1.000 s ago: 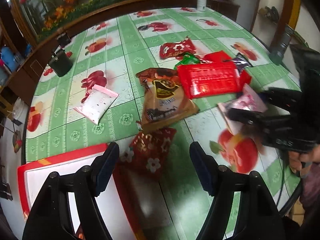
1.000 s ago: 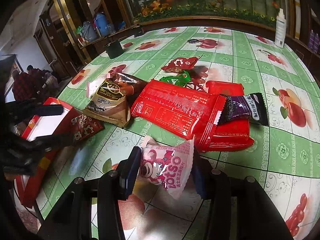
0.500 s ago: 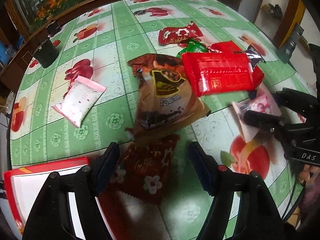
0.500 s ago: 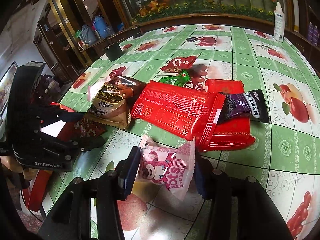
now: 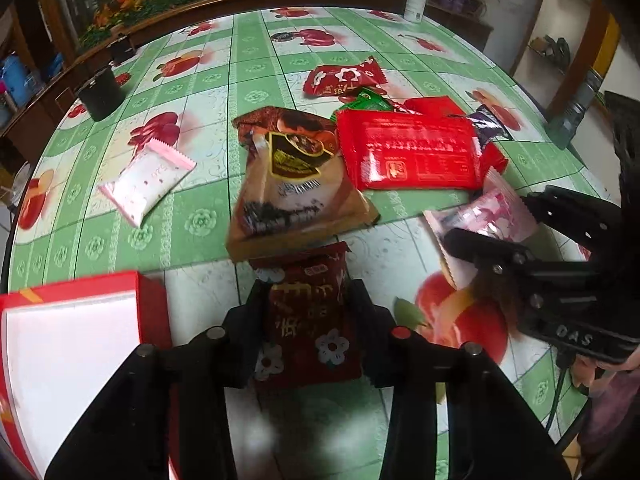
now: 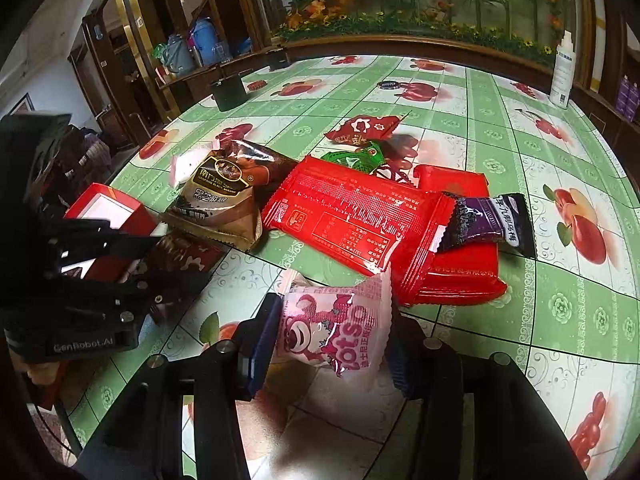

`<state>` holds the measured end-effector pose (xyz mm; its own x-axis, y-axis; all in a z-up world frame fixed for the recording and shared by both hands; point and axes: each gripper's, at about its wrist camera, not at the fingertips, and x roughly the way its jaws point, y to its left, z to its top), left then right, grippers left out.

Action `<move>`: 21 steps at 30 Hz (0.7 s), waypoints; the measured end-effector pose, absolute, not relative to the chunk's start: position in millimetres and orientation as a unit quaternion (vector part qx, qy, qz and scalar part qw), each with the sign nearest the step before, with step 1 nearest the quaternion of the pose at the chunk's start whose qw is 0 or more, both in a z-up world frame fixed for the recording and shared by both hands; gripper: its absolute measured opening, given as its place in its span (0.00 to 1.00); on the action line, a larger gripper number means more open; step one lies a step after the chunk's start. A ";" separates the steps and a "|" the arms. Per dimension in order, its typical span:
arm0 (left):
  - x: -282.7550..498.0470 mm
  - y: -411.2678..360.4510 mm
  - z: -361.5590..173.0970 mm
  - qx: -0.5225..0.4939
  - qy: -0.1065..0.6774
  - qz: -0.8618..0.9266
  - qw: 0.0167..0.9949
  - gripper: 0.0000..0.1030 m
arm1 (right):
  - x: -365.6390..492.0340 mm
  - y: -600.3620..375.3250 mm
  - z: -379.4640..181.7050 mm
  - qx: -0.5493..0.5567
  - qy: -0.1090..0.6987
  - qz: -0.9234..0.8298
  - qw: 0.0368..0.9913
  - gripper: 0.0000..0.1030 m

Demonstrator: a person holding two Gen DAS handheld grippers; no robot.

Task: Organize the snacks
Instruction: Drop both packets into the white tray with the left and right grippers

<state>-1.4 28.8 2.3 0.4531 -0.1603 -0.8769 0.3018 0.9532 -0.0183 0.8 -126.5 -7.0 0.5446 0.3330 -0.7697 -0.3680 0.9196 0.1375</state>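
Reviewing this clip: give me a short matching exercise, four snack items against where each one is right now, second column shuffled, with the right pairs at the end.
Items
1. dark red flowered packet
2. pink bear packet
3. purple packet
4. white and pink packet

Places
A. lying alone on the tablecloth, apart from the pile
B. between the fingers of the left gripper
C. resting on top of the red packets
D. between the fingers of the right gripper

Pairs: 1-B, 2-D, 3-C, 4-A
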 end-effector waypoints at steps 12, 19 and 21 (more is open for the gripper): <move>-70.1 30.5 5.2 -0.011 0.503 -0.194 0.842 0.29 | 12.2 -156.5 -7.4 0.118 0.461 0.245 0.845 0.47; -99.9 42.2 21.2 -0.040 0.475 -0.204 0.855 0.29 | 8.0 -156.5 -0.9 0.153 0.448 0.281 0.835 0.47; -110.6 47.7 31.0 -0.043 0.459 -0.203 0.864 0.29 | 4.6 -154.3 2.8 0.157 0.441 0.298 0.832 0.47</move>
<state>-110.6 47.7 31.0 0.4951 -0.3904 -0.7762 0.3120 0.9137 -0.2606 4.6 -154.3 2.8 0.4328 0.6349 -0.6400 -0.3580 0.7726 0.5243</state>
